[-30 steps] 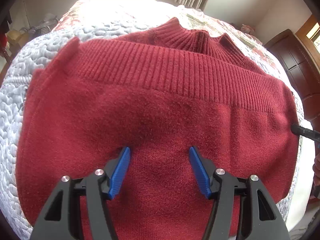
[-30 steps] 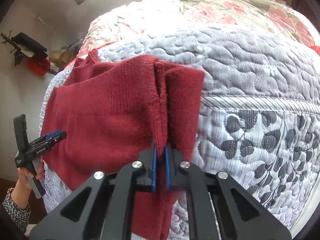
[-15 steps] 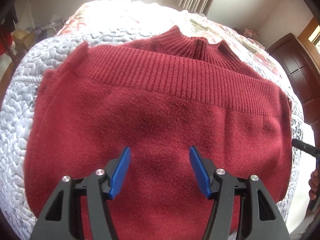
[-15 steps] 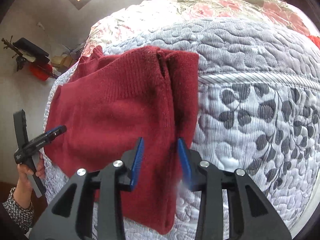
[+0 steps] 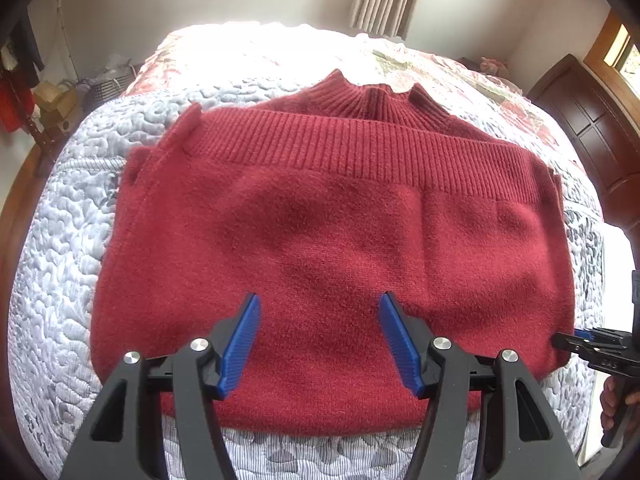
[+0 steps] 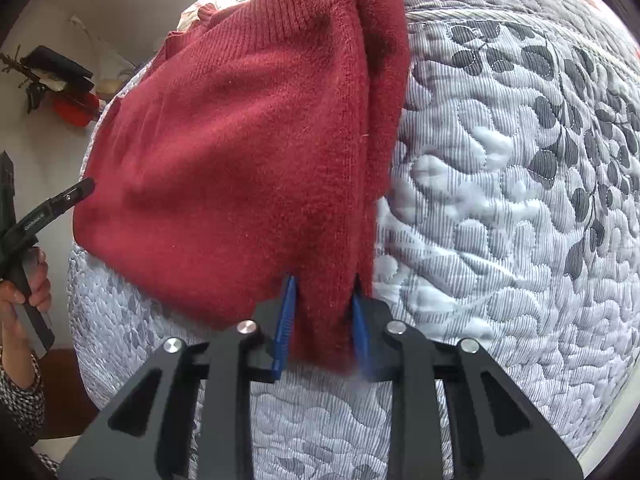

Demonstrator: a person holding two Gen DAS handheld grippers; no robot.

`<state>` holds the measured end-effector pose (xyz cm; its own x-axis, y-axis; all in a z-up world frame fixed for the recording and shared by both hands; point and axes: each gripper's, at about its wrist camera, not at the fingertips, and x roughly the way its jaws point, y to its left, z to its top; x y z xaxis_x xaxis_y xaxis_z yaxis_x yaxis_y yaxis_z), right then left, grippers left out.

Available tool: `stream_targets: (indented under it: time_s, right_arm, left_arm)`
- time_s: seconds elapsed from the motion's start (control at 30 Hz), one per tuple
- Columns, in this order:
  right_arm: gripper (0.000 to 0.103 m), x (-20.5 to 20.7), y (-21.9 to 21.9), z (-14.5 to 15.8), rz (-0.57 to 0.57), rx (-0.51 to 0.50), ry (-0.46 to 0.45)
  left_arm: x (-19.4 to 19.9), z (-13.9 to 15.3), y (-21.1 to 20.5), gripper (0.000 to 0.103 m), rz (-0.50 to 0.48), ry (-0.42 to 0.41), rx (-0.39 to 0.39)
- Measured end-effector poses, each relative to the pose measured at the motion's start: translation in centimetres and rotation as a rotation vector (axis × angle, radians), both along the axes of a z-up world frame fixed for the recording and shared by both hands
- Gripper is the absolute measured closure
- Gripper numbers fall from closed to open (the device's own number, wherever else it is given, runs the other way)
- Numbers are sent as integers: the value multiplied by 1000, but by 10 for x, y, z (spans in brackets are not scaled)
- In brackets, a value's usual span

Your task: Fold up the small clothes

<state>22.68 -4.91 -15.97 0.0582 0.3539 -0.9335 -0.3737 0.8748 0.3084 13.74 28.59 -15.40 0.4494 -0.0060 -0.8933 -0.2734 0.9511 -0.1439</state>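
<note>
The folded red sweater (image 5: 332,240) lies on the quilted bed (image 6: 500,200). The left gripper (image 5: 320,336) spreads its fingers wide above it; the right gripper (image 6: 322,320) has narrower fingers straddling the sweater's edge fold without pinching it.

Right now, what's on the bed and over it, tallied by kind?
Red sweater: 1
Quilted bedspread: 1
Two-finger grippers, left gripper and right gripper, both open: 2
Total: 4
</note>
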Motion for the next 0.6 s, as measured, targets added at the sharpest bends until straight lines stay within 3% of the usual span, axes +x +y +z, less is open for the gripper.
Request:
stream_targets:
  time_s: [0.07,0.23,0.4,0.6]
  right_arm:
    - [97,1,-3,2,-12,21,7]
    - [97,1,-6,-7,-21,-9,22]
    - [96,2,-3,-14,-22,-23,28]
    - [80,4,-4,7,-11,-17,-8]
  left_arm:
    - [-1,1,-1,41,-9,1,9]
    - [3,-10,-4,39,-32,18,23]
    - [6,-55,7,39,-17,129,3]
    - [2,-47,6,38,-21,104,-9]
